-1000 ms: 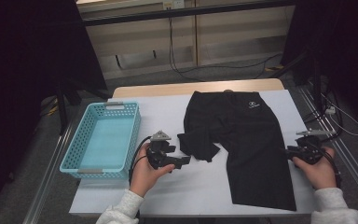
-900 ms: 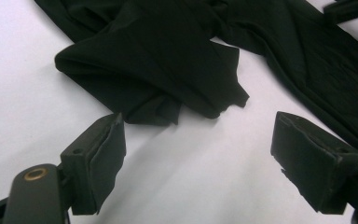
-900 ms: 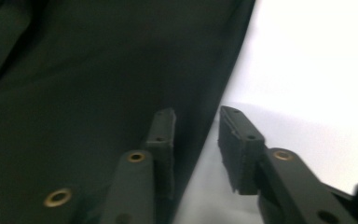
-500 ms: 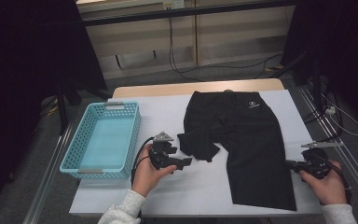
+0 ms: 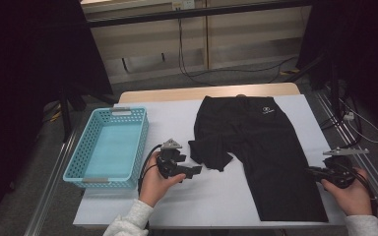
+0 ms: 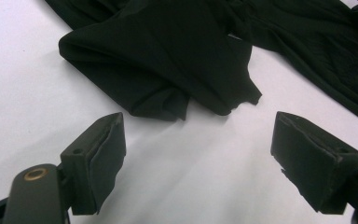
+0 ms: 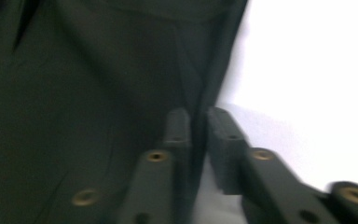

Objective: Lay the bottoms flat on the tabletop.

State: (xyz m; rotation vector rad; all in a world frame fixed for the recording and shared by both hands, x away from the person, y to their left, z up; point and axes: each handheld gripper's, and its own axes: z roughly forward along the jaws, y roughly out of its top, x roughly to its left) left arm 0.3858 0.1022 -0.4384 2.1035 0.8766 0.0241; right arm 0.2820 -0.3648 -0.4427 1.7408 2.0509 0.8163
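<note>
Black trousers lie flat on the white table, waist at the far side. The left leg is folded up into a crumpled flap. My left gripper rests just left of that flap, and its jaws stand wide open with only bare table between them. My right gripper sits at the outer edge of the long right leg. In the blurred right gripper view its jaws are nearly together, with the edge of the trouser fabric pinched between them.
A light blue plastic basket stands at the left of the table, with nothing in it. The table's near edge runs just beyond the trouser hem. Metal rails run along both sides, and cables lie on the floor behind.
My right gripper has moved toward the near edge along the right trouser leg. The left gripper and the trousers have stayed where they were.
</note>
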